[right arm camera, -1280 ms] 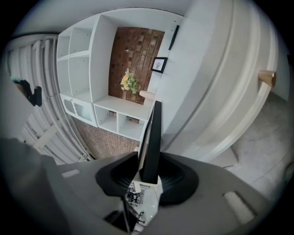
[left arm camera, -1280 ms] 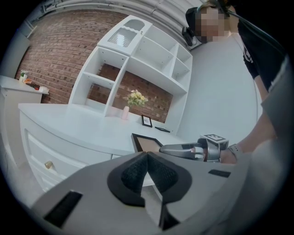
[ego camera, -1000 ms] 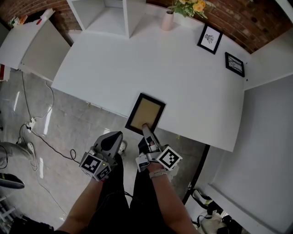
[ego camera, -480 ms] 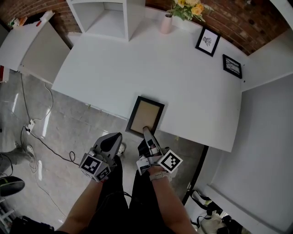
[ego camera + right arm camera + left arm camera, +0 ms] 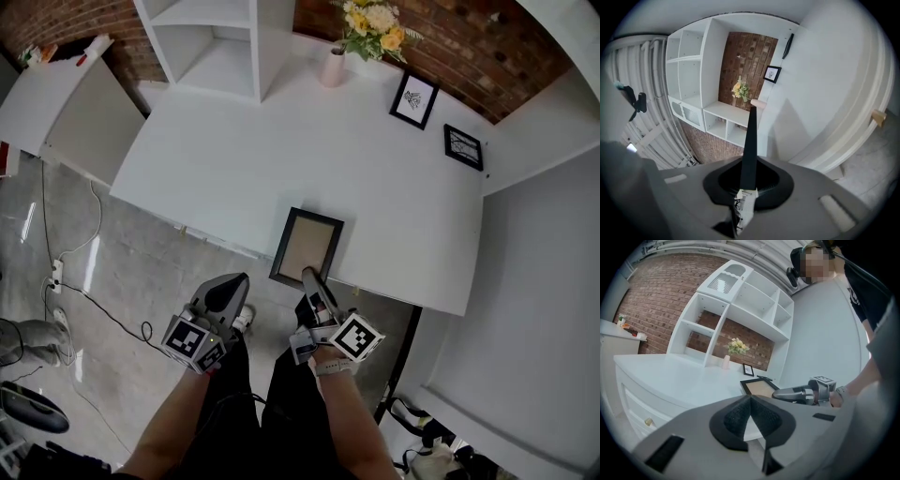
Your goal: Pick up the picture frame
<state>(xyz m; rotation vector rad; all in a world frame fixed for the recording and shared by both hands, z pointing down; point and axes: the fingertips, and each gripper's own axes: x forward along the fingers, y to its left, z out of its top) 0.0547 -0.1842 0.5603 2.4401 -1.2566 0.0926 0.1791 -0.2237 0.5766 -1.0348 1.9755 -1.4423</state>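
while the right gripper (image 5: 308,275) pinches the near edge of the picture frame (image 5: 307,246), which sits at the white table's (image 5: 234,159) front edge and partly past it, the lift looks barely begun. the left gripper (image 5: 232,284) hangs aside.

left gripper view: jaws together, empty.

right gripper view: thin, rigid black moulding, edge-on, clamped between dark pads. next, i judge, a level raise.

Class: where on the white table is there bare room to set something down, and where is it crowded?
The widest bare patch of the table lies between the shelf unit, the vase and the picture frame. Crowded: the far right edge by the two small pictures.
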